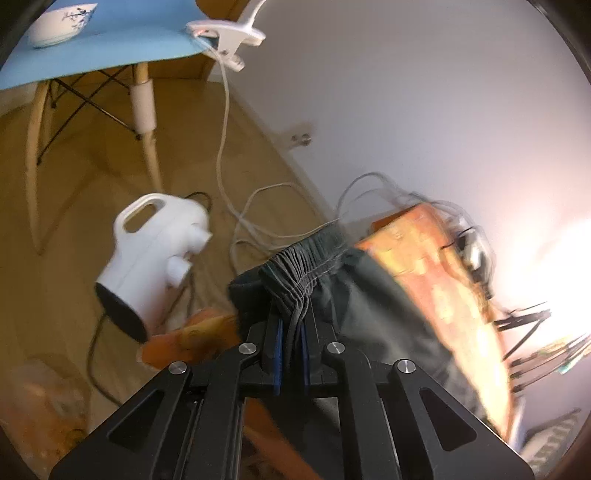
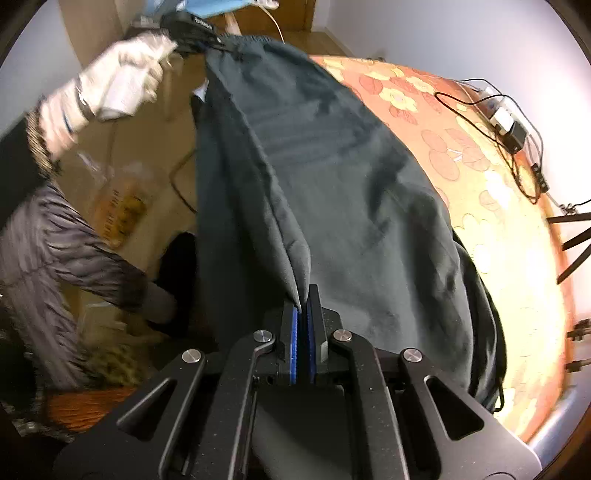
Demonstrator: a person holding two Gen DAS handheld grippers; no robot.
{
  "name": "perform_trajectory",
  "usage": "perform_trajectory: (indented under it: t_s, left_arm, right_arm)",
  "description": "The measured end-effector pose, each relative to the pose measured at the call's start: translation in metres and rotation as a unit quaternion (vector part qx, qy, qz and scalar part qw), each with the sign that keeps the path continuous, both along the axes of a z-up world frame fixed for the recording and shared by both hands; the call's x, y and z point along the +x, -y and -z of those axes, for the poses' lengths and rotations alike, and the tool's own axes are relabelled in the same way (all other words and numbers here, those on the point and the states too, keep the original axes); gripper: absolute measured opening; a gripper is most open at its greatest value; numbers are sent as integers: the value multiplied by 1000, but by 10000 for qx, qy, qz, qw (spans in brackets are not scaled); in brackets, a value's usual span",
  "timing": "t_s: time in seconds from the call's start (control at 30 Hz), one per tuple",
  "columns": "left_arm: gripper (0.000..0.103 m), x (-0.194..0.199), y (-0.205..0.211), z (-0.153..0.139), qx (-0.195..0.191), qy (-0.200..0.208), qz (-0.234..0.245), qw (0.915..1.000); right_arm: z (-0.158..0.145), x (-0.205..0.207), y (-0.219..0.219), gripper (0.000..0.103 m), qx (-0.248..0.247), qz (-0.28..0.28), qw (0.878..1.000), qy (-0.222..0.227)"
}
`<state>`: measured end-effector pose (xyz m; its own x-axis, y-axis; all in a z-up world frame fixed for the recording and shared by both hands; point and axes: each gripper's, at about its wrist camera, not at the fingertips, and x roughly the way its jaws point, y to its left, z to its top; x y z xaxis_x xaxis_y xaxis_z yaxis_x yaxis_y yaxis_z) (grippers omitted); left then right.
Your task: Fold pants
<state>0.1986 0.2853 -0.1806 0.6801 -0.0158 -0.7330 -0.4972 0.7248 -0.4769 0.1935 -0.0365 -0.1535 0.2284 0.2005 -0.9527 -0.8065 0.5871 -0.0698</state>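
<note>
Left tool [image 1: 291, 328] clamped shut on the gathered elastic waistband [image 1: 295, 266] of the dark pants [image 2: 332, 177], fabric bunched between its blue pads. Right tool [image 2: 303, 306] likewise closed, pinching a folded edge of the pants at the other end of the garment. Stretched between the two tools and lifted, the pants, with the far side draped over the flowered bedcover [image 2: 480, 192] and the near side hanging off its edge toward the floor. Beyond the waistband, across the wooden floor [image 1: 74, 184] from the bedcover: a white appliance [image 1: 155, 254] with trailing cables, and farther off a blue chair [image 1: 92, 44] carrying a bowl [image 1: 59, 26]. At the bedcover's far side, a power strip [image 2: 506, 122] and black leads against the wall. In the right wrist view, a gloved hand [image 2: 122, 85] of the person gripping the left tool's handle (blurred). By the look of it, an early stage: both ends secured, no flat crease laid down yet. Still to do, as far as can be judged: bringing ends together, laying flat, folding again.
</note>
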Motion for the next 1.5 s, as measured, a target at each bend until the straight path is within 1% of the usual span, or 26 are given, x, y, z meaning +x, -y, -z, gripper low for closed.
perform_trajectory:
  t_s: [0.03, 0.13, 0.2, 0.3, 0.37, 0.4, 0.43, 0.47, 0.5, 0.53, 0.57, 0.67, 0.77, 0.87, 0.93, 1.03, 1.07, 1.13, 1.2, 1.23, 1.27, 1.33, 1.37, 1.4, 1.43, 1.5]
  left_arm:
    - [6, -1, -1, 4, 47, -85, -35, 9999]
    - [7, -2, -1, 6, 54, -137, 4, 9999]
    - [8, 2, 5, 3, 239, -245, 142, 9993]
    - [15, 5, 12, -1, 378, -416, 199, 9982]
    - [20, 4, 15, -5, 478, -457, 218, 9976]
    - [22, 2, 16, -8, 586, -490, 200, 9969]
    - [27, 1, 17, -13, 679, -503, 169, 9963]
    - [33, -1, 15, -16, 717, -491, 132, 9961]
    - [37, -3, 15, -19, 730, -474, 92, 9962]
    - [41, -6, 13, -24, 731, -452, 45, 9963]
    - [41, -9, 12, -29, 746, -410, -20, 9964]
    - [41, -16, 12, -43, 847, -275, -137, 9959]
    - [41, -19, 22, -58, 1003, -146, -149, 9947]
    - [41, -17, 39, -73, 1107, 37, 46, 9938]
    - [41, -13, 58, -83, 1172, 151, 303, 9925]
    - [42, -4, 87, -93, 1184, 304, 740, 9897]
    - [46, 0, 103, -97, 1172, 379, 968, 9877]
    - [52, 9, 130, -101, 1110, 477, 1374, 9831]
    - [53, 19, 163, -101, 999, 512, 1880, 9757]
    - [53, 24, 178, -100, 938, 502, 2096, 9720]
    - [53, 29, 195, -98, 836, 493, 2336, 9675]
    - [53, 34, 228, -95, 643, 430, 2795, 9570]
    - [53, 36, 248, -93, 576, 393, 3059, 9495]
    - [53, 36, 261, -92, 564, 373, 3229, 9440]
    - [53, 36, 278, -91, 587, 346, 3434, 9367]
    - [53, 35, 314, -88, 636, 285, 3861, 9198]
  right_arm:
    - [5, -1, -1, 5, -48, 14, 10000, -25]
    - [13, -8, 1, 5, -93, -14, 9999, -70]
    - [17, -15, -1, 5, -175, -63, 9998, -59]
    - [26, -18, 1, 5, -183, 38, 9997, -187]
    - [27, -19, 4, 9, -65, 133, 9996, -245]
    - [24, -18, 8, 12, 62, 212, 9993, -305]
    - [20, -19, 11, 18, 217, 277, 9987, -360]
    - [17, -19, 14, 26, 346, 321, 9981, -401]
    - [12, -21, 18, 31, 487, 377, 9972, -420]
    - [7, -22, 23, 38, 626, 454, 9962, -396]
    - [3, -24, 27, 41, 738, 526, 9952, -381]
    - [-15, -26, 45, 42, 1105, 845, 9897, -336]
    - [-34, -27, 73, 44, 1448, 1287, 9808, -228]
    - [-51, -29, 106, 45, 1640, 1728, 9712, -37]
    - [-61, -29, 132, 46, 1702, 2051, 9638, 84]
    - [-72, -28, 179, 47, 1776, 2682, 9466, 211]
    - [-77, -27, 200, 47, 1783, 2990, 9370, 278]
    - [-83, -24, 234, 47, 1771, 3428, 9218, 389]
    - [-89, -24, 272, 48, 1723, 3966, 9003, 499]
    - [-92, -24, 293, 52, 1722, 4292, 8850, 534]
    - [-94, -23, 307, 55, 1737, 4512, 8737, 541]
    - [-96, -22, 340, 55, 1853, 4967, 8464, 511]
    - [-97, -21, 356, 55, 1910, 5186, 8320, 480]
    - [-97, -20, 371, 55, 1960, 5346, 8208, 455]
    - [-96, -19, 385, 56, 1982, 5524, 8085, 436]
    - [-94, -18, 404, 58, 1972, 5720, 7951, 415]
